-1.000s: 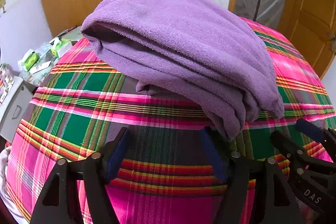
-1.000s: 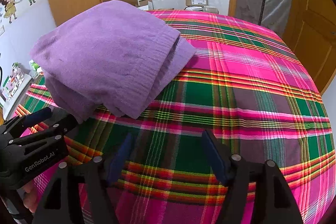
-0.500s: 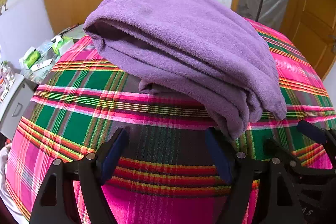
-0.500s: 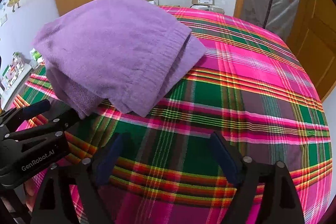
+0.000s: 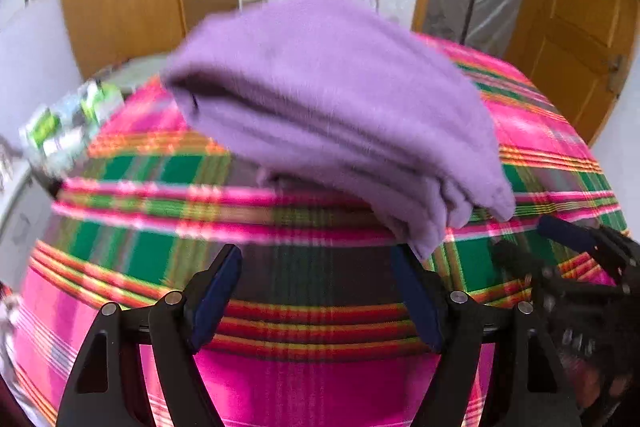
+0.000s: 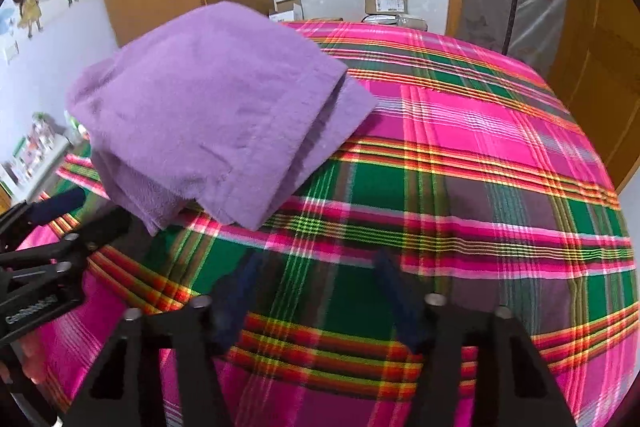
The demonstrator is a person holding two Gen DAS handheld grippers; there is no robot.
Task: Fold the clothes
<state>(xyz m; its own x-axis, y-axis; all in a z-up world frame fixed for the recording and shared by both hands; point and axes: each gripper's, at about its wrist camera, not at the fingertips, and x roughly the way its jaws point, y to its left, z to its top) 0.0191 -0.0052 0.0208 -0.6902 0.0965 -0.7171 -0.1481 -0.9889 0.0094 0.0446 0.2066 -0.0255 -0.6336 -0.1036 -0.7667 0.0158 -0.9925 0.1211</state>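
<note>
Now both tongs, left [image 5: 316, 291] and right [image 6: 316, 291], have drawn back from the purple garment [image 5: 340, 115], jaws wide and empty, so the folding looks finished. It lies folded in layers on the plaid bench [image 6: 480, 163], left of centre. Its long axis runs from far left to near right, stacked edges facing the near side.

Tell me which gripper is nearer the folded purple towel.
The left gripper: the folded purple fleece towel's corner hangs just beyond its right fingertip. The right gripper faces bare plaid cloth.
</note>
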